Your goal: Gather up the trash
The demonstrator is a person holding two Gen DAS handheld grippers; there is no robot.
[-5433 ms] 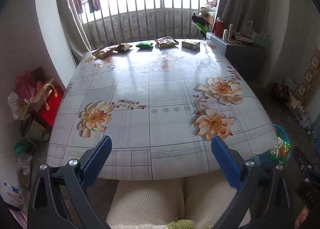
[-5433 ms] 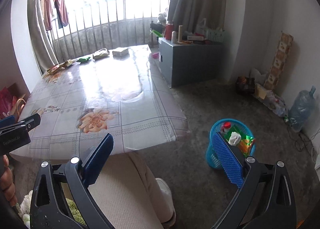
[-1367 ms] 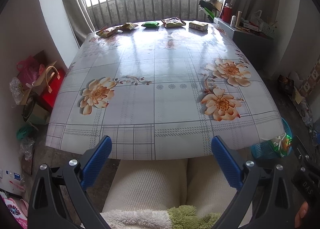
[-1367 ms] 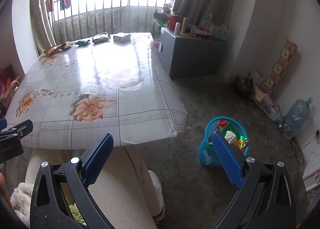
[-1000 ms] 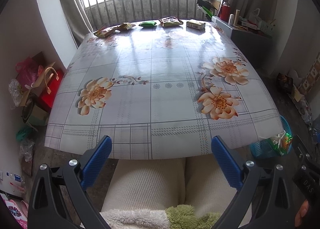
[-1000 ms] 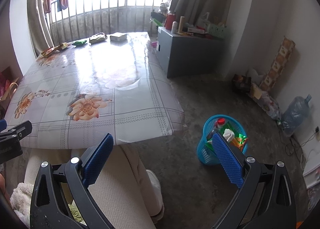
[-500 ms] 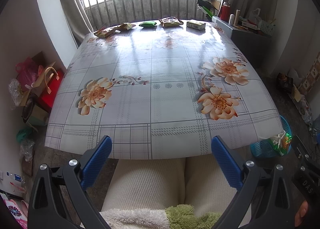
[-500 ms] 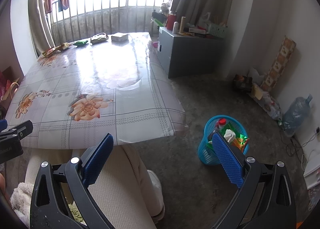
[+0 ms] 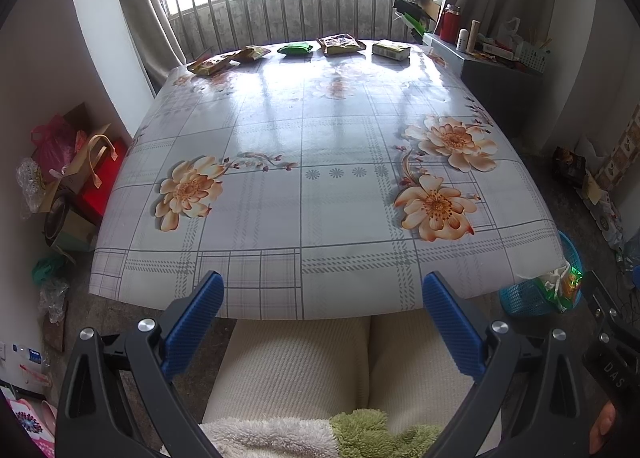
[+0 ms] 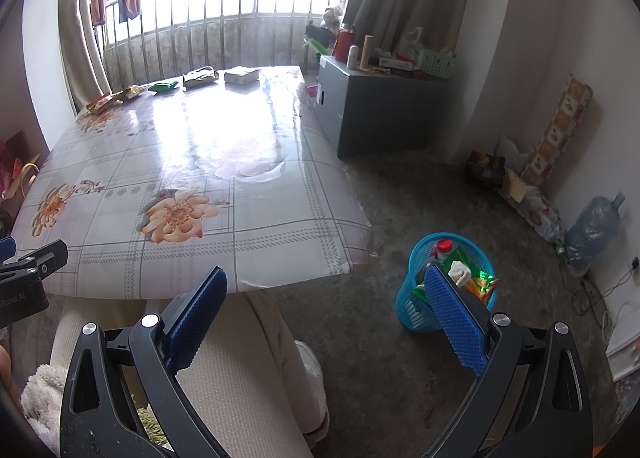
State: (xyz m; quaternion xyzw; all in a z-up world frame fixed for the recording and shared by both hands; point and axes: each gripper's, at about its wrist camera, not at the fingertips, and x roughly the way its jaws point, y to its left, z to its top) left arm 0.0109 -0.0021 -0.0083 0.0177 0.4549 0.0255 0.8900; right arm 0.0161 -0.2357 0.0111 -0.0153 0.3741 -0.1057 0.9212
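Several pieces of trash lie in a row along the table's far edge: two brown wrappers (image 9: pixel 210 64) (image 9: pixel 252 53), a green packet (image 9: pixel 295 48), a brown snack bag (image 9: pixel 341 43) and a small box (image 9: pixel 391 50). A blue trash basket (image 10: pixel 446 284) holding wrappers and a bottle stands on the floor right of the table. My left gripper (image 9: pixel 322 298) is open and empty at the table's near edge. Beside the near right corner my right gripper (image 10: pixel 326 290) is open and empty too, close to the basket.
The floral-cloth table (image 9: pixel 320 146) fills the middle. The person's cream-trousered legs (image 9: pixel 340 362) are under its near edge. A grey cabinet (image 10: pixel 376 106) with bottles stands at the back right. Bags (image 9: pixel 76 170) pile on the floor at left, clutter and a water jug (image 10: pixel 592 226) at right.
Both views have shifted only slightly over the last second. Both grippers stay open and empty, and the trash on the table has not moved.
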